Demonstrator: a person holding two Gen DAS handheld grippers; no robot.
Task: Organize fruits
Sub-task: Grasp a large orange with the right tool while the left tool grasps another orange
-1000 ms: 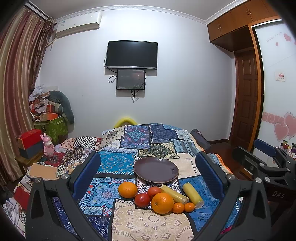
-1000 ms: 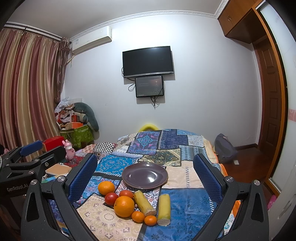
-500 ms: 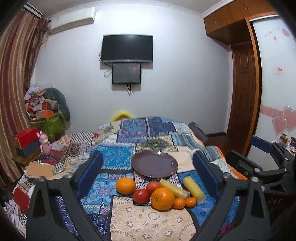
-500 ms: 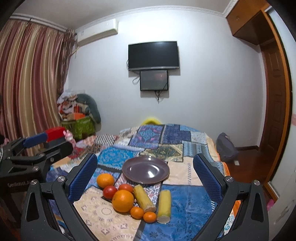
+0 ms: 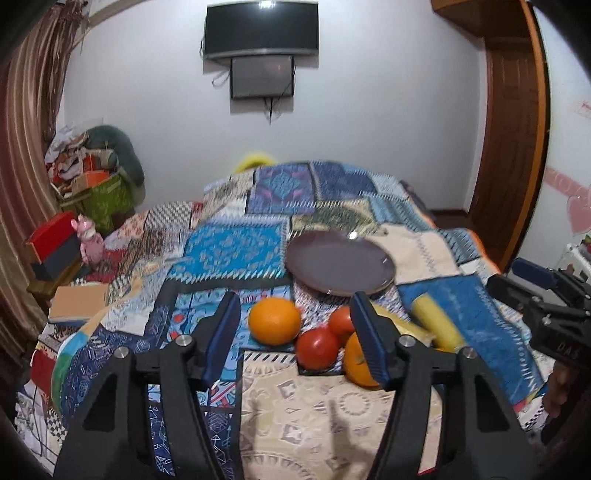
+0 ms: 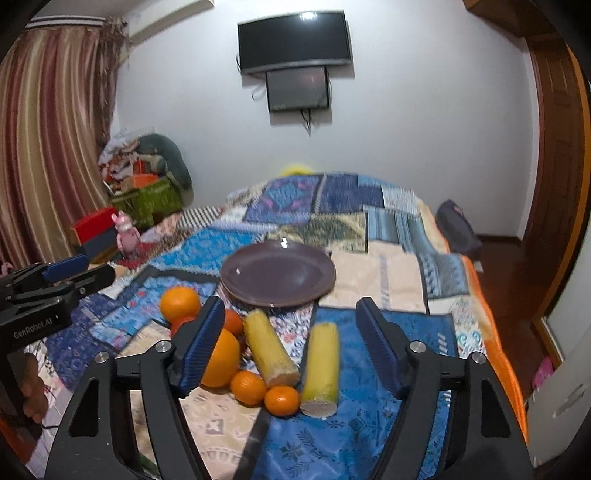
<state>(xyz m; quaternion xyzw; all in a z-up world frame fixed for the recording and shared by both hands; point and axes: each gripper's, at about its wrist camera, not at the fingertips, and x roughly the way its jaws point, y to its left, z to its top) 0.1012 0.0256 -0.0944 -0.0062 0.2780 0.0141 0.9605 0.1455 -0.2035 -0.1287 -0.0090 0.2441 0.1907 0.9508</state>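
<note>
A purple plate (image 5: 340,263) (image 6: 277,275) lies on the patchwork bedspread. In front of it lie two oranges (image 5: 274,320) (image 5: 356,362), two tomatoes (image 5: 317,348) (image 5: 341,320), two small tangerines (image 6: 248,387) (image 6: 282,401) and two yellow sugarcane pieces (image 6: 270,347) (image 6: 322,363). My left gripper (image 5: 295,339) is open above the orange and the tomatoes. My right gripper (image 6: 290,349) is open above the sugarcane pieces and the tangerines. Both are empty.
The bed (image 6: 391,258) fills the middle. Boxes, a pink toy (image 5: 90,240) and a pile of clutter (image 5: 96,177) stand at the left by the curtain. A TV (image 5: 261,31) hangs on the far wall. A dark bag (image 6: 456,229) lies by the door.
Both grippers have moved forward and down toward the fruit, which now looks much larger. Their jaws have narrowed but stay open.
</note>
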